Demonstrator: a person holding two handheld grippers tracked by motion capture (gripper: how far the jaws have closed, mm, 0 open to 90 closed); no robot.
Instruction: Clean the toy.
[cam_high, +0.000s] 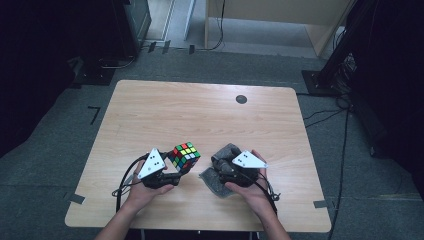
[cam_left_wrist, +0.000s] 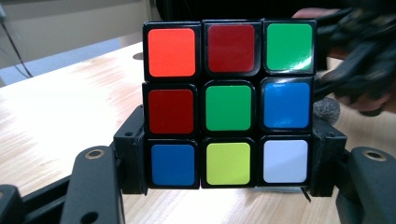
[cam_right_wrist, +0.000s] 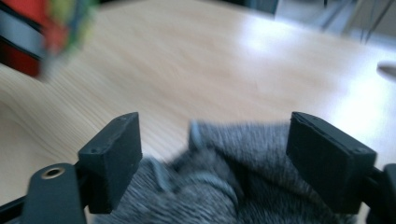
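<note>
A scrambled Rubik's cube (cam_high: 185, 156) is held just above the wooden table (cam_high: 200, 110), left of centre near the front. My left gripper (cam_high: 180, 168) is shut on it, one pad on each side of the bottom layer. In the left gripper view the cube (cam_left_wrist: 228, 105) faces me between the jaws of that gripper (cam_left_wrist: 229, 168). To its right a crumpled grey cloth (cam_high: 216, 184) lies on the table. My right gripper (cam_high: 220, 164) stands open over the cloth (cam_right_wrist: 243, 186), jaws wide apart on either side of a fold, with no pad pressing on it (cam_right_wrist: 215, 158). The blurred cube (cam_right_wrist: 42, 32) shows at upper left.
A small black round cap (cam_high: 241, 99) is set into the table near its far edge. Bare wood stretches across the far half of the table. Cables and a black stand (cam_high: 340, 60) are on the floor to the right, and a wooden unit (cam_high: 280, 20) stands behind.
</note>
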